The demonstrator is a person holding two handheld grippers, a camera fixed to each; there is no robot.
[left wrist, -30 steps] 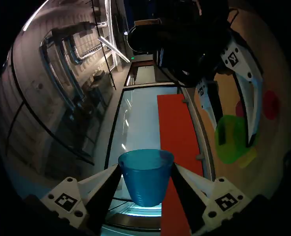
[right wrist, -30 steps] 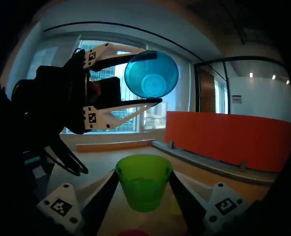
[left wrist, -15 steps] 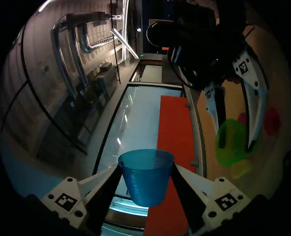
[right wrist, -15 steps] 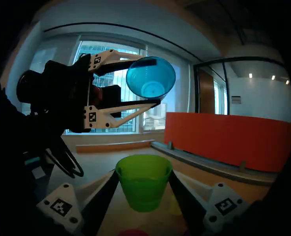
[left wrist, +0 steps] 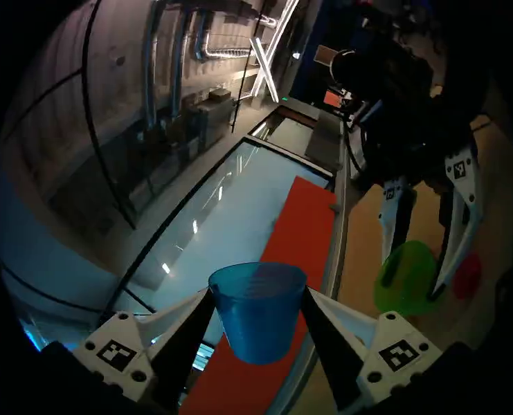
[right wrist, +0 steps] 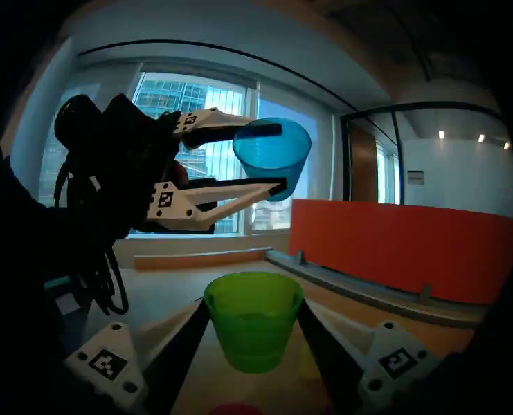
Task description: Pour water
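In the right gripper view, your left gripper sits high on the left, its fingers one above the other and clamped on the blue cup. The cup hangs in open air before the window, well above the table. At centre, your right gripper points forward and level, squeezing the upright green cup low at the table; you cannot tell whether it touches. To the right, the orange panel walls off the table's far edge. That makes two cups and two grippers. The left gripper view adds one red disc beside the green cup.
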